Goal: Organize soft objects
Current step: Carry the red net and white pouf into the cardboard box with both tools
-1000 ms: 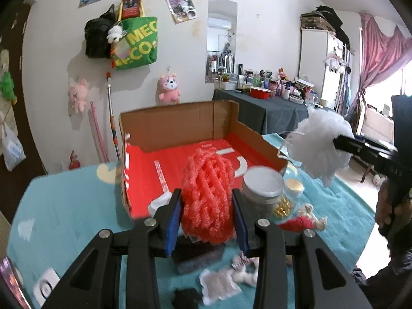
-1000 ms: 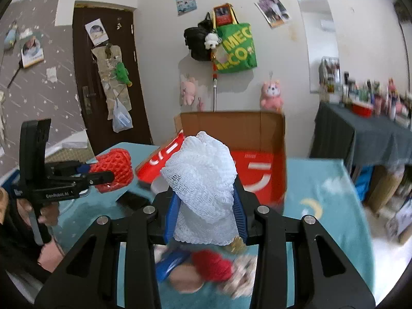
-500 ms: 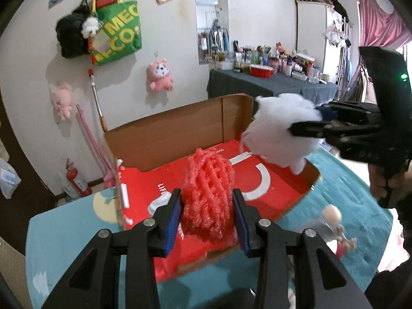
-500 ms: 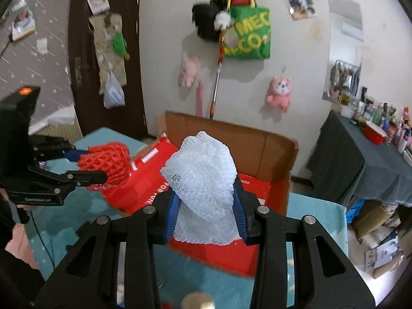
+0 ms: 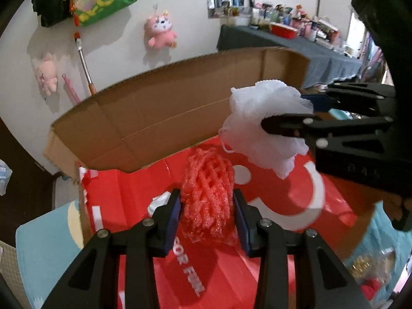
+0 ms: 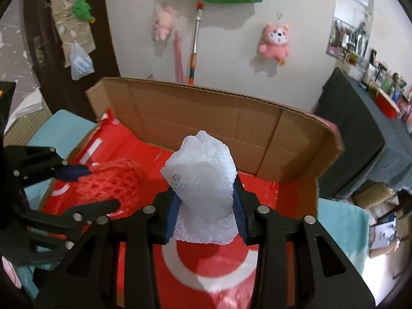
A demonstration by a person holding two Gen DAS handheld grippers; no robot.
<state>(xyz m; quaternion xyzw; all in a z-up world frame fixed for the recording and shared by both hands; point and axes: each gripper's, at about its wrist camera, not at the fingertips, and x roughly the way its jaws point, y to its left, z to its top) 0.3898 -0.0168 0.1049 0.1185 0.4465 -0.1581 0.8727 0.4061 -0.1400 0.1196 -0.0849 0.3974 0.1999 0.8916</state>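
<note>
Over the open cardboard box [image 5: 159,118], the left gripper [image 5: 207,206] pinches a red foam net [image 5: 207,193] and the right gripper [image 6: 206,206] a white foam net [image 6: 202,177]; each should be lowered onto the red floor before its fingers part, lest the light nets spring out.

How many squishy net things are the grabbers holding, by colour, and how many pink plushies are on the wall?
Red foam net: 1, in the left gripper
White foam net: 1, in the right gripper
Pink plush toys on the wall: 2
Total: 4
</note>
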